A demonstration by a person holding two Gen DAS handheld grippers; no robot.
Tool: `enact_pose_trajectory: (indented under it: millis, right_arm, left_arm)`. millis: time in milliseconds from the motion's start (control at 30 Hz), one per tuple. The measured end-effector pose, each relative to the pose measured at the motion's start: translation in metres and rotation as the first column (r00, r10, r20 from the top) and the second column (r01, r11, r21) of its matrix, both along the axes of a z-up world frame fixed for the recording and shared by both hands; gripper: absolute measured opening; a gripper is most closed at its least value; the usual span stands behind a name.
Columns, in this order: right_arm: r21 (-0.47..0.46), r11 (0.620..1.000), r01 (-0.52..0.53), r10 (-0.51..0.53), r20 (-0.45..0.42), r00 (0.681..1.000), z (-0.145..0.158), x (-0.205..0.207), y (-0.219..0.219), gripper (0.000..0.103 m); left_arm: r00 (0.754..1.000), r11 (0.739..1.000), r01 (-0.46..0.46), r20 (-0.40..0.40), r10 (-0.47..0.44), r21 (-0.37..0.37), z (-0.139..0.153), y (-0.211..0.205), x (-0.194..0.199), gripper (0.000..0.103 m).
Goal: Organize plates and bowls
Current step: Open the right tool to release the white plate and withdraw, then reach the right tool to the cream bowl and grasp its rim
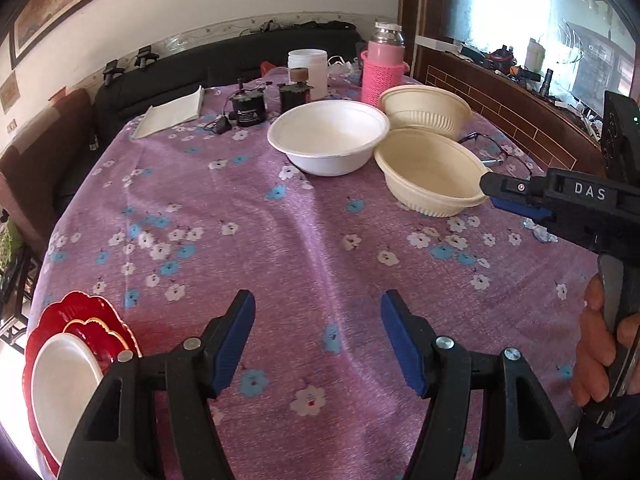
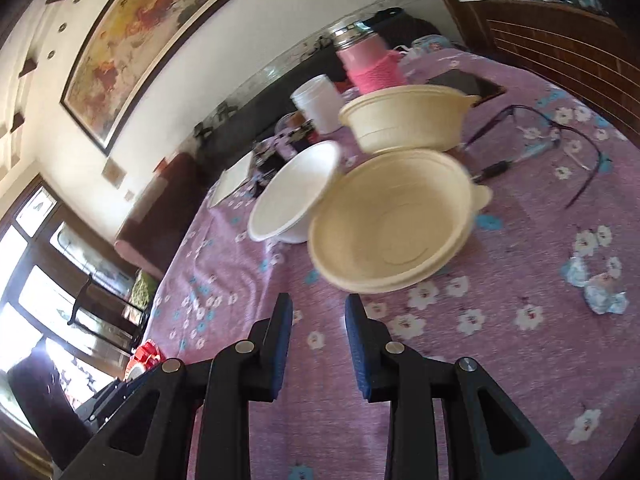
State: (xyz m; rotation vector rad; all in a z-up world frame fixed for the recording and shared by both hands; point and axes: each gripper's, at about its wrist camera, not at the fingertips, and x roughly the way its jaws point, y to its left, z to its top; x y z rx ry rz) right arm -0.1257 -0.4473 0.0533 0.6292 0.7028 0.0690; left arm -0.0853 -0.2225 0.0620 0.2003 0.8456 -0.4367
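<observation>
A white bowl (image 1: 329, 136) (image 2: 294, 196) and two cream bowls, one near (image 1: 430, 170) (image 2: 390, 220) and one far (image 1: 425, 107) (image 2: 406, 118), stand on the purple flowered tablecloth (image 1: 280, 232). A red plate (image 1: 90, 320) with a white plate (image 1: 64, 384) on it lies at the table's near left edge. My left gripper (image 1: 318, 316) is open and empty over the cloth. My right gripper (image 2: 319, 320) is open and empty, just short of the near cream bowl's rim; it shows from the side in the left wrist view (image 1: 494, 192).
A pink bottle (image 1: 384, 62), a white jar (image 1: 308, 70), small black motors (image 1: 250, 108) and a folded white cloth (image 1: 172, 114) stand at the table's far side. Eyeglasses (image 2: 556, 140) and crumpled foil (image 2: 600, 292) lie to the right. A dark sofa is behind.
</observation>
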Motion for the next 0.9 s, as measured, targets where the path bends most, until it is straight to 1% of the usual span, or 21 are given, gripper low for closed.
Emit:
enact_pose_trajectory:
  millis: [67,100,167,233,333,367,433,500,533,567,600,633,700,800,900]
  right_arm:
    - [-0.005,0.997,0.083,-0.083,-0.043,0.996,-0.003,-0.002,-0.027,0.03]
    - [-0.001,0.994,0.112,-0.112,-0.063,0.992,-0.005,-0.002,-0.04,0.032]
    - [0.048,0.986,0.16,-0.155,-0.094,0.983,-0.014,0.001,-0.064,0.033]
    - [0.071,0.981,0.183,-0.174,-0.117,0.978,-0.02,0.008,-0.081,0.033]
    - [0.13,0.977,0.167,-0.152,-0.118,0.981,-0.028,0.022,-0.093,0.033]
    - [0.129,0.977,0.17,-0.155,-0.121,0.98,-0.029,0.026,-0.094,0.033]
    - [0.108,0.977,0.184,-0.168,-0.139,0.976,-0.033,0.034,-0.096,0.033]
    - [0.127,0.977,0.17,-0.153,-0.131,0.979,-0.038,0.036,-0.096,0.032]
    - [0.123,0.98,0.157,-0.141,-0.129,0.981,-0.04,0.038,-0.095,0.028]
    - [0.125,0.981,0.151,-0.136,-0.122,0.983,-0.04,0.04,-0.092,0.02]
    - [0.125,0.982,0.141,-0.126,-0.12,0.985,-0.04,0.04,-0.091,0.014]
    - [0.12,0.983,0.136,-0.121,-0.119,0.985,-0.039,0.039,-0.089,0.012]
    - [0.112,0.985,0.131,-0.117,-0.121,0.986,-0.037,0.037,-0.086,0.01]
    - [0.103,0.99,0.096,-0.083,-0.128,0.988,-0.034,0.033,-0.08,0.01]
    - [0.133,0.99,0.038,-0.019,-0.137,0.99,-0.032,0.027,-0.073,0.01]
  left_arm:
    - [1.0,1.0,0.013,0.004,-0.013,-0.004,0.001,-0.006,-0.002,0.065]
    - [1.0,1.0,0.019,0.007,-0.019,0.0,0.001,-0.008,-0.003,0.065]
    - [1.0,1.0,0.024,0.009,-0.025,0.009,0.003,-0.013,-0.001,0.065]
    - [1.0,1.0,0.026,0.002,-0.026,0.002,0.005,-0.018,0.008,0.065]
    - [0.998,0.999,0.025,-0.048,-0.026,-0.034,0.01,-0.026,0.03,0.065]
    - [0.998,0.998,0.026,-0.062,-0.029,-0.052,0.012,-0.028,0.038,0.065]
    - [0.997,0.998,0.018,-0.071,-0.022,-0.058,0.013,-0.033,0.049,0.065]
    - [0.997,0.998,0.006,-0.073,-0.01,-0.058,0.012,-0.035,0.055,0.065]
    - [0.997,0.998,0.006,-0.076,-0.01,-0.063,0.01,-0.035,0.056,0.065]
    - [0.997,0.998,0.007,-0.081,-0.013,-0.07,0.009,-0.036,0.057,0.064]
    - [0.996,0.996,0.011,-0.091,-0.018,-0.083,0.007,-0.037,0.059,0.064]
    - [0.995,0.995,0.015,-0.099,-0.024,-0.097,0.006,-0.038,0.062,0.064]
    - [0.992,0.993,0.019,-0.12,-0.033,-0.115,0.003,-0.041,0.07,0.064]
    - [0.988,0.991,0.02,-0.148,-0.039,-0.132,0.0,-0.046,0.08,0.064]
    - [0.987,0.992,0.014,-0.155,-0.033,-0.122,-0.007,-0.049,0.088,0.064]
